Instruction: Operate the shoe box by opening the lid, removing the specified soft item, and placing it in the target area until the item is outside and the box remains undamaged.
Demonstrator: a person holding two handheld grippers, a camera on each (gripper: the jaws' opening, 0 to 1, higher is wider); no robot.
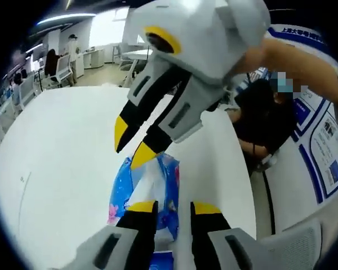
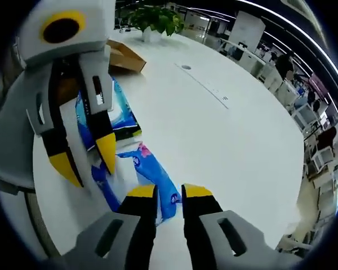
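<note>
Pinching the blue soft pack (image 1: 152, 191) together, left tongs (image 1: 173, 209) and right tongs (image 2: 169, 192).

You worked over a white table (image 2: 225, 146) that carried a potted plant (image 2: 154, 19) at its far end, while office chairs (image 1: 59, 67) stood behind it.

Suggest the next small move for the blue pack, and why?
Probably lower it onto the white table and open both grippers. The blue soft pack hangs between the left gripper and right gripper, each apparently pinching an end, and the cardboard box sits apart behind it, so the pack looks already out.
</note>
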